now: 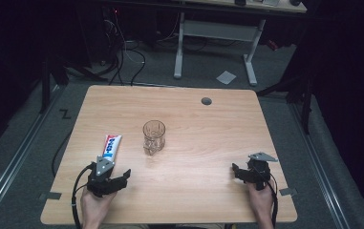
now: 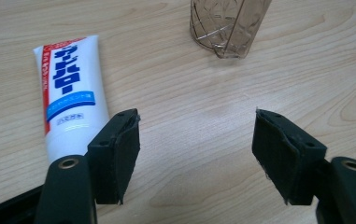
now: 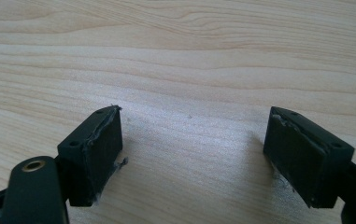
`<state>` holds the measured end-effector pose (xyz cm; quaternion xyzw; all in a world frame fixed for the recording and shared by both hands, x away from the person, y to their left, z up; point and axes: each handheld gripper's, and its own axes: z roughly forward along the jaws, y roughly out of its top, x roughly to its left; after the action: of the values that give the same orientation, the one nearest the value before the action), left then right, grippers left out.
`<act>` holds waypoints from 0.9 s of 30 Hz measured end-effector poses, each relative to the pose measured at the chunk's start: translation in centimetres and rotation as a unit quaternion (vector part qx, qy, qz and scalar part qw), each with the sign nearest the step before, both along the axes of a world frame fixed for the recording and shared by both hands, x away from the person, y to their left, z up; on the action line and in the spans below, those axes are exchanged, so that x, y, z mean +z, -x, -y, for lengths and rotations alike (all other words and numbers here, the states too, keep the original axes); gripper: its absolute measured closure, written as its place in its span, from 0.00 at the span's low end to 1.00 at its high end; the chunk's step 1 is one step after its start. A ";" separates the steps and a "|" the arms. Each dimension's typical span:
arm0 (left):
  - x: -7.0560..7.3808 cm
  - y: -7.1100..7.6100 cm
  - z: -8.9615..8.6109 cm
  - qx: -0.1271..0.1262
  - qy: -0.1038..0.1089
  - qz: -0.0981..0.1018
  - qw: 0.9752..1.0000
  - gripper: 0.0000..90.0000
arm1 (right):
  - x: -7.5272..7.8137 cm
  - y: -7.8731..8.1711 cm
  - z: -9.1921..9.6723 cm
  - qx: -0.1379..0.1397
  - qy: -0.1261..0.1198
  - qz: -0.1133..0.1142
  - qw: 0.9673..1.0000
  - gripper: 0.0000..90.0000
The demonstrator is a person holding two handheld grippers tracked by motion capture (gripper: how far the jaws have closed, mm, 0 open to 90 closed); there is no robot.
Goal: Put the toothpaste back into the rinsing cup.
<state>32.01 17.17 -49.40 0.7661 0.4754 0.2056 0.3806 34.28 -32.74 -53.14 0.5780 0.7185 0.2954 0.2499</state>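
Observation:
A white toothpaste tube [image 1: 112,146] with red and blue print lies flat on the wooden table [image 1: 203,138], left of centre. A clear cut-glass tumbler [image 1: 154,136] stands upright just to its right. My left gripper [image 1: 124,175] is held near the table's front left, just below the tube, with its jaws wide apart and nothing between them. In the left gripper view the tube [image 2: 70,93] lies beside the left jaw and the tumbler's base [image 2: 229,25] is ahead. My right gripper [image 1: 237,171] is open at the front right, over bare wood [image 3: 189,70].
A grey cable grommet [image 1: 206,101] is set in the table near its far edge. Beyond the table stand a white-legged desk [image 1: 218,33], floor cables [image 1: 127,57] and a sheet of paper [image 1: 226,77]. Dark floor surrounds the table.

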 end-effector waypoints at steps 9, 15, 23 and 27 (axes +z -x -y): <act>0.5 0.0 -1.9 0.019 0.015 -0.003 1.000 0.37 | 0.0 0.0 0.0 0.000 0.000 0.000 1.000 0.22; 0.9 0.0 -3.4 0.031 0.021 -0.002 0.999 0.39 | 0.0 0.0 0.0 0.000 0.000 0.000 1.000 0.22; 1.5 -0.8 -4.7 0.049 0.024 -0.004 0.999 0.41 | 0.0 0.0 0.0 0.000 0.000 0.000 1.000 0.22; 1.7 -1.2 -5.2 0.056 0.024 -0.006 0.998 0.40 | 0.0 0.0 0.0 0.000 0.000 0.000 1.000 0.22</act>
<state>33.18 22.38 -47.73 0.7301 0.5249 0.2105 0.3835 34.28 -32.75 -53.14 0.5781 0.7186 0.2948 0.2500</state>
